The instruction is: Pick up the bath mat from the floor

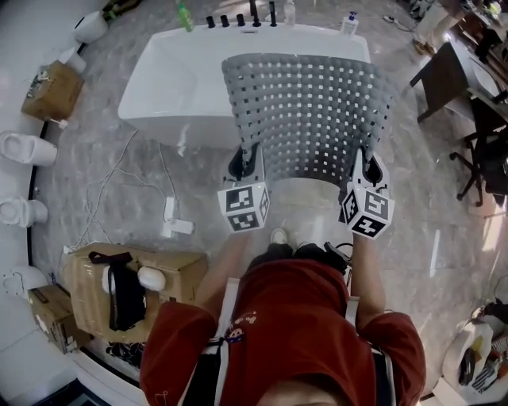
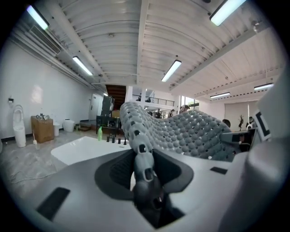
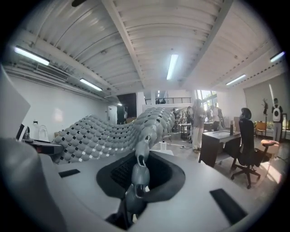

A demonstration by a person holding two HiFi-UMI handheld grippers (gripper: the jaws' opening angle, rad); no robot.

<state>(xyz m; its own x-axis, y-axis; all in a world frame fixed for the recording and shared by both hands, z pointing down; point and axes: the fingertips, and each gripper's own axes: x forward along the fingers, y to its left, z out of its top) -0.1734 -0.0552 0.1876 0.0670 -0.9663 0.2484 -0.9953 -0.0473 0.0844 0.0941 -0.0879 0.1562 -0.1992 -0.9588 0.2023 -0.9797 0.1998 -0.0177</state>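
The grey perforated bath mat (image 1: pixel 305 115) hangs stretched in the air between both grippers, over the white bathtub (image 1: pixel 171 79). My left gripper (image 1: pixel 244 170) is shut on the mat's near left corner; in the left gripper view the mat's edge (image 2: pixel 140 149) runs up from between the jaws. My right gripper (image 1: pixel 365 176) is shut on the near right corner, and the mat (image 3: pixel 108 133) sags away to the left in the right gripper view, its edge (image 3: pixel 140 167) pinched between the jaws.
The tub has black taps (image 1: pixel 240 19) and bottles on its far rim. A white cable and power strip (image 1: pixel 176 226) lie on the marble floor. Cardboard boxes (image 1: pixel 135 285) stand at left, white toilets (image 1: pixel 24 148) along the wall, a desk and chairs (image 1: pixel 476 135) at right.
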